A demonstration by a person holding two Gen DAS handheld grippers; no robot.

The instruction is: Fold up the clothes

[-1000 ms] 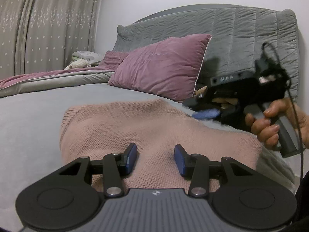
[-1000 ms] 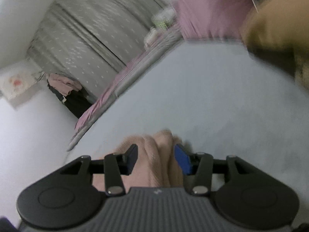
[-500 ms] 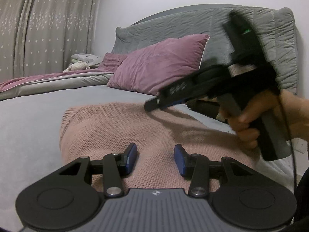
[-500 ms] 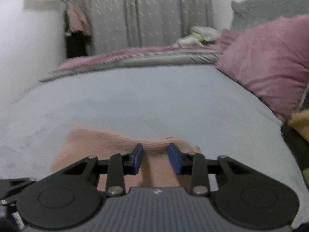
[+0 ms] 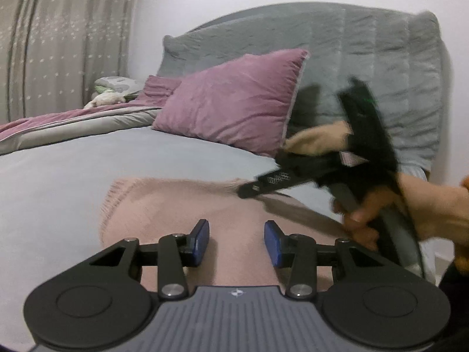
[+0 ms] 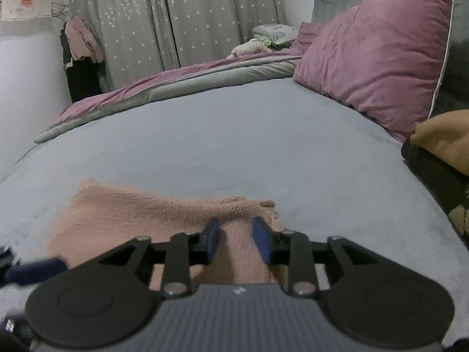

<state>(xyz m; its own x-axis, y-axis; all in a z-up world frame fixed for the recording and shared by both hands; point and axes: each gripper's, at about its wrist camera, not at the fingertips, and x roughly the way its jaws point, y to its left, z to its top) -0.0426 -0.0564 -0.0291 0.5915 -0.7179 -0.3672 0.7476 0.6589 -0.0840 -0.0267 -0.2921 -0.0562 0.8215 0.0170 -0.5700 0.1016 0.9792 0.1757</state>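
A pink knit garment (image 5: pixel 176 205) lies flat on the grey bed sheet (image 5: pixel 58 182). My left gripper (image 5: pixel 236 243) hovers open over its near part, with nothing between the pads. A hand (image 5: pixel 433 208) holds my right gripper (image 5: pixel 249 188), which tilts down onto the garment's far right edge. In the right wrist view the right gripper (image 6: pixel 236 242) has narrowed on a raised ridge of the garment (image 6: pixel 132 214), and the fabric bunches at the far corner. A blue pad of the left gripper (image 6: pixel 38 268) shows at the lower left.
A purple pillow (image 6: pixel 375 55) leans on the grey headboard cushion (image 5: pixel 366 58). A mustard cloth (image 6: pixel 445 138) lies on dark fabric at the right edge. A rolled purple-grey duvet (image 6: pixel 176 88) lines the far side, with curtains (image 6: pixel 205 14) and hanging clothes (image 6: pixel 79 47) behind.
The right gripper swung from pointing aside to facing across the bed, came down onto the garment's far edge, and its fingers narrowed on the fabric. The left gripper has barely moved.
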